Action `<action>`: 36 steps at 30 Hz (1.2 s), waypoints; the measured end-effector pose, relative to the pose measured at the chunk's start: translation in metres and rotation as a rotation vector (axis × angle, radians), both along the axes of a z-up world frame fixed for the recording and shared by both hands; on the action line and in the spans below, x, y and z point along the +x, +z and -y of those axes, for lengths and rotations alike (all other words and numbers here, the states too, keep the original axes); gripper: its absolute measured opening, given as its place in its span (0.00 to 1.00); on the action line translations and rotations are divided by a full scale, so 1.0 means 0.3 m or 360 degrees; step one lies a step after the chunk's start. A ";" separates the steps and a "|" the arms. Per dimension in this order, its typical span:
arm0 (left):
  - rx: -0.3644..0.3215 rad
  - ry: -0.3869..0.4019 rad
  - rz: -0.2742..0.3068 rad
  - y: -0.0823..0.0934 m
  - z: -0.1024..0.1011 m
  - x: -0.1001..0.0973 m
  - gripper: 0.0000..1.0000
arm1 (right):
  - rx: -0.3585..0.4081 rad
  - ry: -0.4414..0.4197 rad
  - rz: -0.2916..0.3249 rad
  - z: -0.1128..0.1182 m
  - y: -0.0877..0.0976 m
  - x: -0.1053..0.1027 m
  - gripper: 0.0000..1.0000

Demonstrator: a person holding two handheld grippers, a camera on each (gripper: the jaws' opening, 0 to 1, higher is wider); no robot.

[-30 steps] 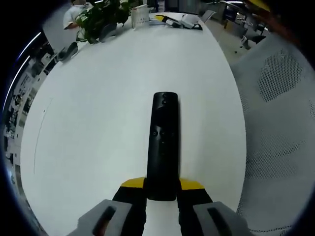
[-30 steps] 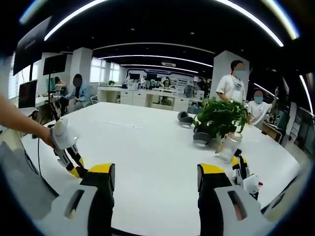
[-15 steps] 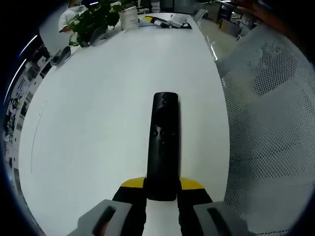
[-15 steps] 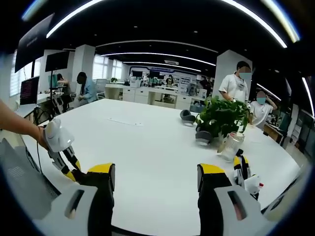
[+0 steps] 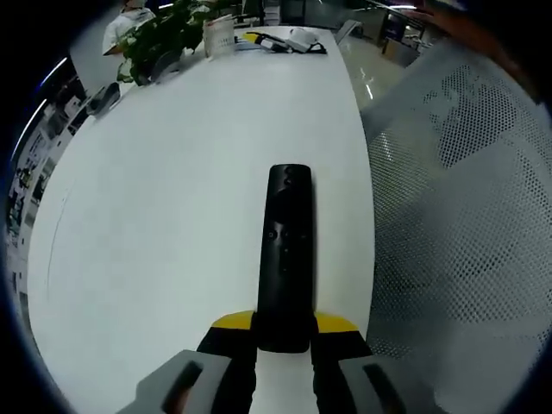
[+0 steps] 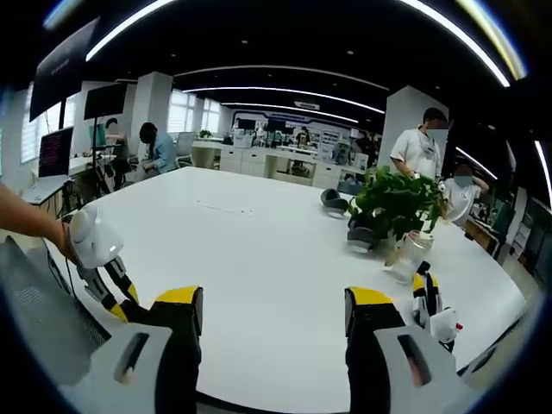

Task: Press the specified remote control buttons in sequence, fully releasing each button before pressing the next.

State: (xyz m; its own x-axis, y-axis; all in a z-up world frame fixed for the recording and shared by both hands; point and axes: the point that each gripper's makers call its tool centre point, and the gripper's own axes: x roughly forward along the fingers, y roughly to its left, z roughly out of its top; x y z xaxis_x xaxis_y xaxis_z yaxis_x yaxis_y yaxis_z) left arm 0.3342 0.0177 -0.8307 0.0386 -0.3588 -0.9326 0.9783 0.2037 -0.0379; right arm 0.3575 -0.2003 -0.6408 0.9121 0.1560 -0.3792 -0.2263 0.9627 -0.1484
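A long black remote control (image 5: 286,250) runs straight ahead from my left gripper (image 5: 285,326), whose yellow-tipped jaws are shut on its near end. The remote hangs above the white table (image 5: 164,224), near its right edge. My right gripper (image 6: 274,321) stands open over the table (image 6: 259,259), with nothing between its yellow-tipped jaws. In the right gripper view the left gripper (image 6: 97,259) comes in from the left, held by a person's hand (image 6: 30,226).
A white mesh chair (image 5: 457,224) stands close along the table's right edge. A potted plant (image 6: 392,203), a glass jar (image 6: 407,255), dark pads (image 6: 332,203) and a yellow-and-white tool (image 6: 429,304) sit at the table's far side. People stand and sit beyond.
The left gripper view has swung toward the mesh chair, which now takes up more of the right side. The remote stays clamped the same way. In the right gripper view the left gripper sits slightly lower.
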 end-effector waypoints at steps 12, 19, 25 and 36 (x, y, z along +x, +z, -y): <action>-0.0012 -0.0038 0.0024 -0.002 0.025 -0.058 0.23 | 0.0025 0.0028 -0.0064 -0.013 -0.020 -0.006 0.58; -0.0013 -0.0044 0.0040 -0.002 0.027 -0.053 0.23 | 0.0056 0.0336 -0.0307 -0.147 -0.083 -0.040 0.31; -0.0010 -0.0041 0.0045 -0.003 0.028 -0.049 0.24 | -0.0074 0.0490 -0.0424 -0.241 -0.114 0.014 0.01; -0.0030 -0.0026 0.0023 -0.003 0.030 -0.050 0.24 | -0.0042 0.0586 -0.0861 -0.347 -0.300 0.122 0.00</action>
